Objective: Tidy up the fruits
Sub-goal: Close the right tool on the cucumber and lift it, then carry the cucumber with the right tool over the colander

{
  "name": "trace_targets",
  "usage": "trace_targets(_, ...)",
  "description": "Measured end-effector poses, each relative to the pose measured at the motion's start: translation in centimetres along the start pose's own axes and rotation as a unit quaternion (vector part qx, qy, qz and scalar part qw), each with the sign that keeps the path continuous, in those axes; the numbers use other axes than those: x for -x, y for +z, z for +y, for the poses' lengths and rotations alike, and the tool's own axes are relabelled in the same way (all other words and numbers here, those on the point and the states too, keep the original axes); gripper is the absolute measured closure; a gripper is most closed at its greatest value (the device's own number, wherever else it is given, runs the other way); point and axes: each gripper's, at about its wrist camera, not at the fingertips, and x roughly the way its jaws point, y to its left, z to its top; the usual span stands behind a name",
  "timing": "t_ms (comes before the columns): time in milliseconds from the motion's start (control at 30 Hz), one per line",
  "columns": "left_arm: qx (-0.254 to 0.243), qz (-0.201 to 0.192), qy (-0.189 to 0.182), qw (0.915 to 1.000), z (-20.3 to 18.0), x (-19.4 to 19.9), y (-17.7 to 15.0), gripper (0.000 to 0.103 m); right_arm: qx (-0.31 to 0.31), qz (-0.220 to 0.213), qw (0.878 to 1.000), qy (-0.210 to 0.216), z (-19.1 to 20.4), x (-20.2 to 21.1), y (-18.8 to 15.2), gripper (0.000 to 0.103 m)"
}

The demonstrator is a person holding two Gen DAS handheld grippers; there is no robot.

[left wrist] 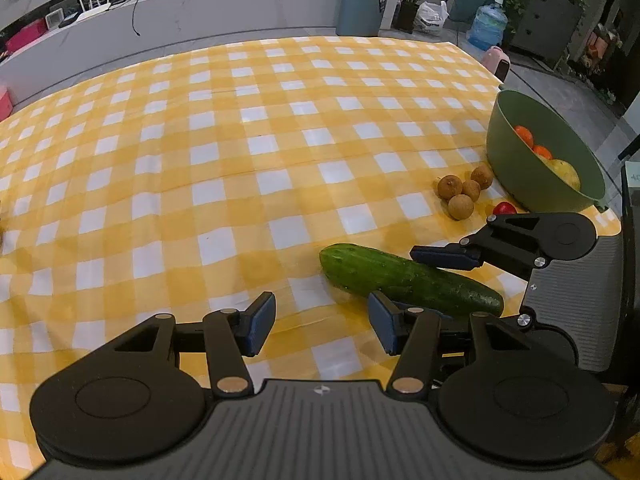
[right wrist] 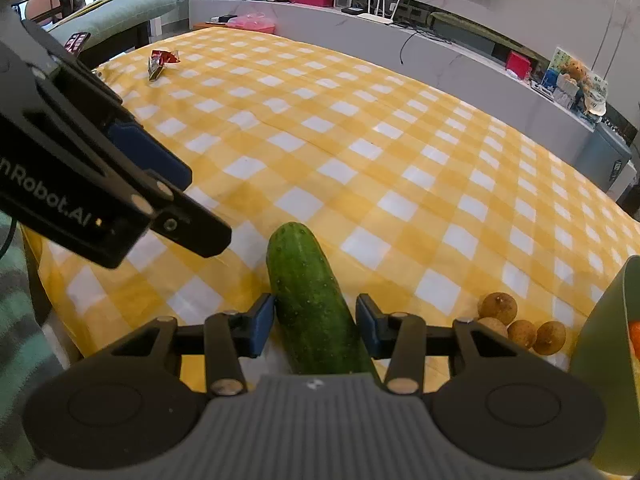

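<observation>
Spread fingers (left wrist: 262,322) of the left gripper (left wrist: 320,326) hold nothing: only yellow checked tablecloth (left wrist: 224,152) lies between them. Just past its right-hand finger, the cucumber (left wrist: 408,280) lies on the cloth, slanting away to the right. Beyond that, the right gripper (left wrist: 444,258) reaches in from the side with one blue pad lying along the cucumber's far flank. Farther off to the right sit four brown longans (left wrist: 464,190), a small red fruit (left wrist: 505,208), and the green bowl (left wrist: 516,168) with oranges and a yellow fruit inside.

From the right wrist, the right gripper's own fingers (right wrist: 262,326) stand apart and straddle the cucumber (right wrist: 308,296), which runs forward between them; the left pad looks touching or nearly so, the right pad shows a sliver of gap. The longans (right wrist: 520,326) cluster just right of the fingers, with the bowl's rim (right wrist: 600,320) past them. The left gripper (right wrist: 160,184) hangs up and to the left, clear of the work.

To do this grasp well, I would judge it best to close evenly on the cucumber's thick middle, keep it square between the pads, and lift straight so the smooth skin does not swivel.
</observation>
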Motion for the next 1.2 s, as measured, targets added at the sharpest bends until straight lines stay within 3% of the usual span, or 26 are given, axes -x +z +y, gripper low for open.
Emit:
trace_targets(267,-0.001,-0.001,0.000,1.0000,-0.2,0.2,0.0,0.040,0.008,-0.001,1.000,-0.011,0.3,0.2,0.0,0.063)
trace_targets(767,-0.017,-0.012,0.004,0.9998,-2.4,1.0,0.8,0.040,-0.079,-0.050,0.995,-0.026,-2.1,3.6,-0.4,0.067)
trace_targets(1200,-0.081,-0.053,-0.025,0.9950,-7.8,2.3,1.9,0.040,-0.174,-0.106,0.977,-0.061,-5.4,9.5,-2.8,0.068)
